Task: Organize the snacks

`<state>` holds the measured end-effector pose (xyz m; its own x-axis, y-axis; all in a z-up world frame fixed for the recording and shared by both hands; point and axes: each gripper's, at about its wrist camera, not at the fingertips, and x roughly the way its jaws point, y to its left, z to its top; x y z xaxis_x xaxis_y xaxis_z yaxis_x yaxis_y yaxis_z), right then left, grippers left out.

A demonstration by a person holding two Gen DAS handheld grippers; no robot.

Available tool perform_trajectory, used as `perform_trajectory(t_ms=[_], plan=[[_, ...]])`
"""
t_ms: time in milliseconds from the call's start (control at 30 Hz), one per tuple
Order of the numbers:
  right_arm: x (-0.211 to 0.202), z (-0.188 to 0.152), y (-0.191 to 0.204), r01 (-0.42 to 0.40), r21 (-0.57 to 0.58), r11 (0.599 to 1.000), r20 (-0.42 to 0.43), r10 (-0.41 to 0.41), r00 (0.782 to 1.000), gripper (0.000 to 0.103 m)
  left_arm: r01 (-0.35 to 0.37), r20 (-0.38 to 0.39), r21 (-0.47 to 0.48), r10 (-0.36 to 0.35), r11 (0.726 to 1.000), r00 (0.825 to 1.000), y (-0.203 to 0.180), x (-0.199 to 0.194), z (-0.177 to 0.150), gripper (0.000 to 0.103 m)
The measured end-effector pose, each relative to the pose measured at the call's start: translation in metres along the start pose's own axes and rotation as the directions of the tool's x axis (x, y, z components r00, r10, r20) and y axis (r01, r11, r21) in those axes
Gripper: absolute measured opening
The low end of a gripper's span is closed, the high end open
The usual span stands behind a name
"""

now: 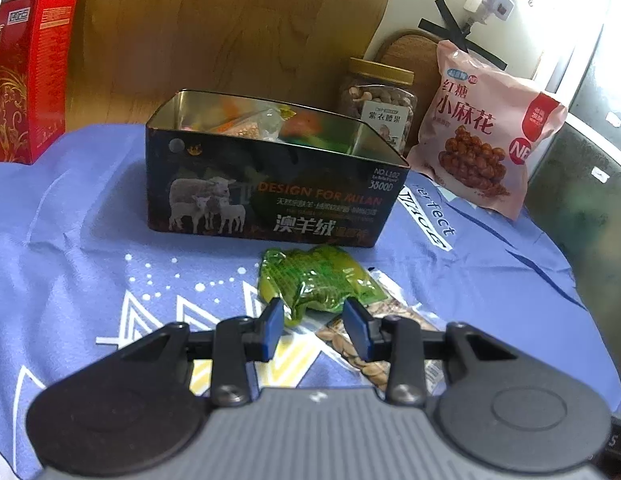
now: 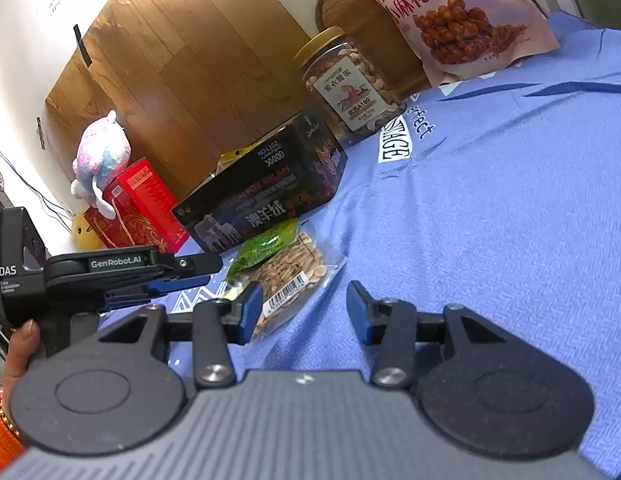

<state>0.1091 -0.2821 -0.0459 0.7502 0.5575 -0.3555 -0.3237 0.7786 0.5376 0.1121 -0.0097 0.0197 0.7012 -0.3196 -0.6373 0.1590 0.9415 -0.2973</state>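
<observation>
A dark open tin box (image 1: pixel 270 196) stands on the blue cloth (image 1: pixel 90 240), holding several snack packets. A green snack packet (image 1: pixel 314 280) lies in front of it, partly on a clear bag of nuts (image 1: pixel 374 348). My left gripper (image 1: pixel 314 328) is open, its blue pads on either side of the green packet's near end, not closed on it. In the right wrist view the tin box (image 2: pixel 262 204), green packet (image 2: pixel 266 248) and nut bag (image 2: pixel 294 276) lie ahead left. My right gripper (image 2: pixel 302 308) is open and empty above the cloth. The left gripper (image 2: pixel 182 272) shows at left.
A jar of nuts (image 1: pixel 378 100) and a pink snack bag (image 1: pixel 482 136) stand behind the tin at the right. A red box (image 1: pixel 26 80) stands at the far left, with a plush toy (image 2: pixel 100 156) on it. A wooden panel (image 1: pixel 230 32) backs the table.
</observation>
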Motion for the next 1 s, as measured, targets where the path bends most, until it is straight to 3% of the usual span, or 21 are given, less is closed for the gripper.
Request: perform_trajectory(t_ms=[233,433,500,633,800,967,1000], plan=[[0.001,0.0,-0.001,-0.002,0.009,1.0,-0.002,0.002,1.0,0.049,0.02,-0.002,0.022,-0.02,1.0,1.0,0.001,-0.001,-0.002,0.034],[-0.004,0.004,-0.003,0.012,0.009,1.0,0.0,-0.012,1.0,0.048,0.046,0.014,-0.017,-0.046,0.999,0.999,0.018,-0.018,0.001,0.039],[-0.008,0.013,-0.002,0.03,-0.015,0.999,0.01,-0.03,1.0,0.049,0.024,0.026,-0.007,-0.023,1.0,0.999,0.023,-0.025,0.004,0.052],[-0.008,0.046,-0.002,-0.043,0.0,0.999,0.008,0.043,0.999,0.049,0.036,0.044,-0.006,-0.036,0.999,0.998,0.036,-0.031,0.012,0.057],[0.037,0.07,0.003,-0.029,-0.013,0.999,-0.111,0.028,0.993,0.049,0.143,0.02,-0.1,-0.142,0.985,0.99,0.05,-0.015,0.027,0.057],[0.083,0.076,0.009,-0.021,-0.033,0.999,-0.181,0.015,0.983,0.047,0.16,-0.038,-0.109,-0.165,0.981,0.986,0.05,0.02,0.036,0.051],[0.093,0.076,0.012,-0.017,-0.043,0.999,-0.193,0.008,0.981,0.047,0.172,-0.064,-0.115,-0.18,0.978,0.982,0.05,0.03,0.036,0.046]])
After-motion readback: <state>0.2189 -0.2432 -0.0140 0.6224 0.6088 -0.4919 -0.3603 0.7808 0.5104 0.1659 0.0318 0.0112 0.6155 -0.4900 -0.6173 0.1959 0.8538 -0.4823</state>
